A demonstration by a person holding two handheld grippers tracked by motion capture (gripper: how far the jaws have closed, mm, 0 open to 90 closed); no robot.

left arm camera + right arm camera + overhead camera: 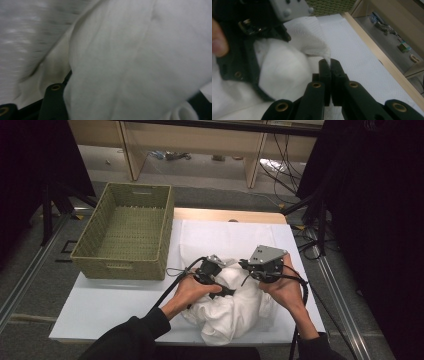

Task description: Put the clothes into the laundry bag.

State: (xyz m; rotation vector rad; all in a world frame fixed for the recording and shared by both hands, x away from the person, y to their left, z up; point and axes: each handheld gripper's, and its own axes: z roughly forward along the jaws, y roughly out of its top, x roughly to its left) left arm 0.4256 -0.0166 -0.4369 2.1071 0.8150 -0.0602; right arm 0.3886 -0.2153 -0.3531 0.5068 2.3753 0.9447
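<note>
Cloth (235, 307), one, white, bunched at the counter's (100, 305) near edge between both hands. Right hand-held gripper (329, 65): jaws pressed together on a cloth edge. Left hand-held gripper (210, 272): buried in folds, state cannot tell. Step, judged: gathering the cloth; next likely lifting toward the basket (127, 227). Baskets: one, green, empty, far left.

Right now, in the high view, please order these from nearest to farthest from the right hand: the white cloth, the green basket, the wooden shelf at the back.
1. White cloth: under the right hand, touching it.
2. Green basket: far left on the table.
3. Wooden shelf: beyond the table, at the back.
</note>
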